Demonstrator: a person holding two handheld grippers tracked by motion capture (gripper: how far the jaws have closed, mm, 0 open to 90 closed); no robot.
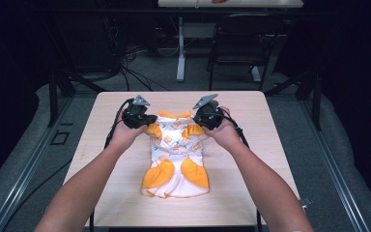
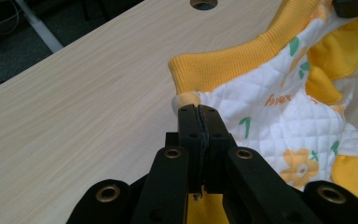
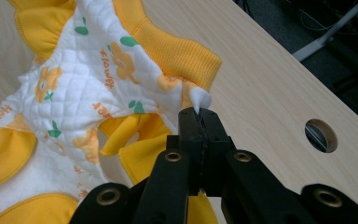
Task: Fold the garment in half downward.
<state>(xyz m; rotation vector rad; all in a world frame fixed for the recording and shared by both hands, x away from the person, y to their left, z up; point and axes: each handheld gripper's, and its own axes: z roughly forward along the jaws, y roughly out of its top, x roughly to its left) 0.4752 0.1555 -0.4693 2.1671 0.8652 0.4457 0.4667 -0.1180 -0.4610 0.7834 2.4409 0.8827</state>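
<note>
Quilted white cloth with orange flowers, green leaves and yellow-orange trim: a small garment [image 1: 176, 154] lies on the light wood table [image 1: 106, 193], roughly midway between the left and right edges. Its ribbed yellow collar [image 1: 174, 114] points toward the far edge; its ruffled hem [image 1: 174, 191] points toward the near edge.

Left hand-held gripper [image 1: 147, 121]: jaws clenched on the garment's shoulder edge just beside the collar. In the left gripper view the two black jaws meet, with a small fold of fabric [image 2: 186, 99] pinched at their tips.

Right hand-held gripper [image 1: 200, 121]: jaws clenched on the opposite shoulder edge. In the right gripper view a white tip of fabric [image 3: 199, 98] sticks up from between the closed jaws, next to the ribbed collar [image 3: 177, 51].

The collar end is lifted slightly between the two grippers; the hem end rests flat on the table.

A round cable hole [image 3: 320, 135] is cut in the table near its far edge. Both forearms come in from the near edge.
</note>
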